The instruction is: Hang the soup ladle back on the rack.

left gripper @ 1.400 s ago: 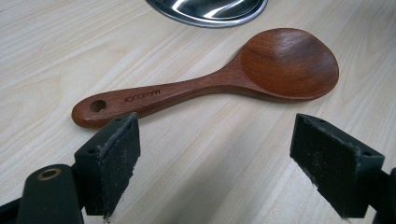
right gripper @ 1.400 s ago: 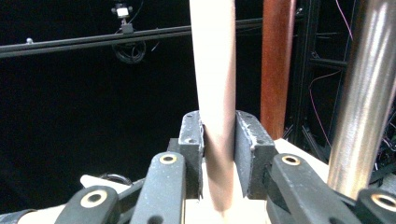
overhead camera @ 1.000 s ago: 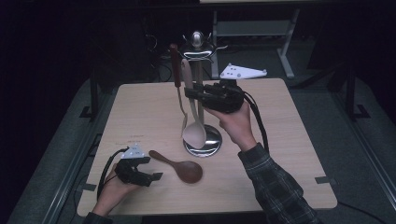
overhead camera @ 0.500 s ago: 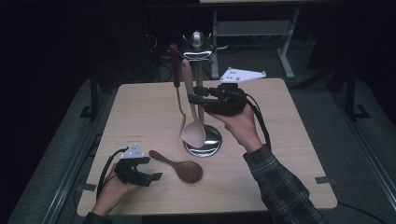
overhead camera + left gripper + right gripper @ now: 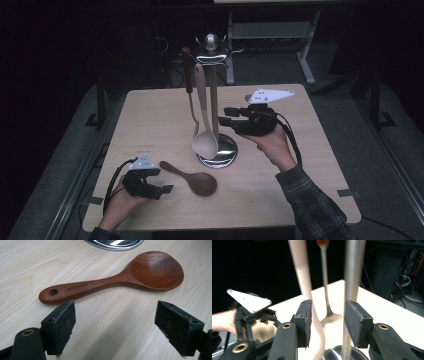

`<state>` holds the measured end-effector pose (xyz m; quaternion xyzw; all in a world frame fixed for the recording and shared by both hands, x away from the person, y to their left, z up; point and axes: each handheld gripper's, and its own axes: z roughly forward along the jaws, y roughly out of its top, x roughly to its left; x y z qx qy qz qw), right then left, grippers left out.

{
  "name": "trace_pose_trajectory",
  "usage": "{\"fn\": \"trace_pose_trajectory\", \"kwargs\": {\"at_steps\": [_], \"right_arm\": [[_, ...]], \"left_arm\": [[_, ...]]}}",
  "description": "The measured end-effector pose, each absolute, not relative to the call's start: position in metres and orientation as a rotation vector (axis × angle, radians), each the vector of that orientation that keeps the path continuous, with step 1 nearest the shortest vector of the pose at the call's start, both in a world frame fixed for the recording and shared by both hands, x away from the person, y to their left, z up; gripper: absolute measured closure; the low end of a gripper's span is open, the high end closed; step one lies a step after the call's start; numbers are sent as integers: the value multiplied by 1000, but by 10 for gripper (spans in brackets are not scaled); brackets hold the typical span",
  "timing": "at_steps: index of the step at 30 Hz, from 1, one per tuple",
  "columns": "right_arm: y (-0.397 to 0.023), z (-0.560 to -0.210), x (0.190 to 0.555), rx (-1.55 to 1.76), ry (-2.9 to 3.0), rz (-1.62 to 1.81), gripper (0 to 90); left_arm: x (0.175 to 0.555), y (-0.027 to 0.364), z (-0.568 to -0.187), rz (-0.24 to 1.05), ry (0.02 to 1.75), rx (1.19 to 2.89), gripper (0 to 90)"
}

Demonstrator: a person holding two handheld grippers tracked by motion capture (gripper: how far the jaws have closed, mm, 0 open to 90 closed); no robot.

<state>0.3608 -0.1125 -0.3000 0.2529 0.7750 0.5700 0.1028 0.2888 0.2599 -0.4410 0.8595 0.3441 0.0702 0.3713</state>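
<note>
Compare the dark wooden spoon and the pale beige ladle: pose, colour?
The dark brown wooden spoon lies flat on the light wooden table; the pale beige ladle hangs upright from the chrome utensil stand. The spoon's handle is short and broad, the ladle's long and thin. Both have rounded bowls.

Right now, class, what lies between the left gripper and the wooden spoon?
Bare tabletop: the left gripper faces the wooden spoon across it in the left gripper view.
</note>
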Motion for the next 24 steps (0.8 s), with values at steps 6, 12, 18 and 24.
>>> {"fn": "trace_pose_trajectory", "kwargs": {"at_steps": [6,12,18,24], "right_arm": [[-124,-327,370,824,2315,1613,574],[-122,-353,381,857,2377,1539,561],[-117,-371,391,866,2426,1484,558],[-109,-380,397,853,2457,1448,549]], "left_arm": [[289,259,-441,183,878,2213,169],[289,259,-441,172,880,2214,170],[289,260,-441,171,879,2214,173],[289,260,-440,167,885,2204,173]]}}
